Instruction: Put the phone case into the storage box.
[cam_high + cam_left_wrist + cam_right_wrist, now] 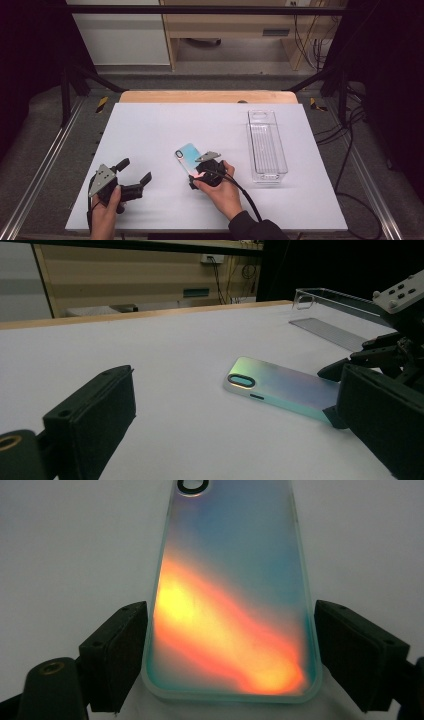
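Your right gripper point(220, 645), low in the middle of the high view, has its black jaws clamped across the near end of the flat, iridescent teal phone case point(188, 155). The case's long axis runs straight up the frame from the jaws in the right gripper view. Your left gripper point(131, 176) rests wide open and empty at lower left, while the clear plastic rectangular bin point(266, 145) stands at right, nearer your right hand.

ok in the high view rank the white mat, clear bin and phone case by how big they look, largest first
1. white mat, by far the largest.
2. clear bin, long and narrow.
3. phone case, smallest, though the right gripper covers its near end.
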Demonstrator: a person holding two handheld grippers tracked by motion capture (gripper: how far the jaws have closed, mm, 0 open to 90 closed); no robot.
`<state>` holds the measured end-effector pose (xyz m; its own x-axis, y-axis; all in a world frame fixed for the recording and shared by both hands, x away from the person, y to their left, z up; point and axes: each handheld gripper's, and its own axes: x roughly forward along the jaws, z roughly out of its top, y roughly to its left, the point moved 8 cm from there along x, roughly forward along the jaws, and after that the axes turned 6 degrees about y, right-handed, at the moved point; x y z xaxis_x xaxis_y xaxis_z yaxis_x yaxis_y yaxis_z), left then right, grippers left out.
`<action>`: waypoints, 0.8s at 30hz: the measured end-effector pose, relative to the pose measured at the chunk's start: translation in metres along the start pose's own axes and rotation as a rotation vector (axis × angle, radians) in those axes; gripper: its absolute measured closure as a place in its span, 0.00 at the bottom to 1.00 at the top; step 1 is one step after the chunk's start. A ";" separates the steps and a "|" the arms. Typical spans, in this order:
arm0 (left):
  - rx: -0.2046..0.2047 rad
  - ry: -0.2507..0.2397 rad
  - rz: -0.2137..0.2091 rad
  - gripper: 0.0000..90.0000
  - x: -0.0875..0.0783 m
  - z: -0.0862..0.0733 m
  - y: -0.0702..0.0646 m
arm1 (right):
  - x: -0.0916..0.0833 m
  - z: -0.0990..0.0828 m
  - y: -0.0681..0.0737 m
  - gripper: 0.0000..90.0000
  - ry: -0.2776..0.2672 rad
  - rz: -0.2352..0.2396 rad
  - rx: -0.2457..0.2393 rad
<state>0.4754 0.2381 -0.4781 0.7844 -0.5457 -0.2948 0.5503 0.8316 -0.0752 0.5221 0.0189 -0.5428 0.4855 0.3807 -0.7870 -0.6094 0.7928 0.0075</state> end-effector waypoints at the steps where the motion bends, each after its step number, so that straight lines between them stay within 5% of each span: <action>1: -0.003 -0.003 0.000 0.02 0.000 0.000 0.000 | 0.000 0.000 0.000 0.19 0.003 0.003 -0.003; 13: -0.014 -0.004 -0.001 0.02 -0.001 0.000 0.002 | -0.004 -0.002 0.002 0.20 -0.004 0.039 -0.072; 24: -0.044 0.013 -0.001 0.02 -0.001 -0.001 0.006 | -0.028 -0.005 0.005 0.20 -0.120 0.065 -0.153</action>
<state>0.4772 0.2435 -0.4793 0.7800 -0.5450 -0.3075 0.5375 0.8351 -0.1168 0.5027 0.0098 -0.5235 0.5072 0.4900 -0.7090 -0.7259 0.6864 -0.0448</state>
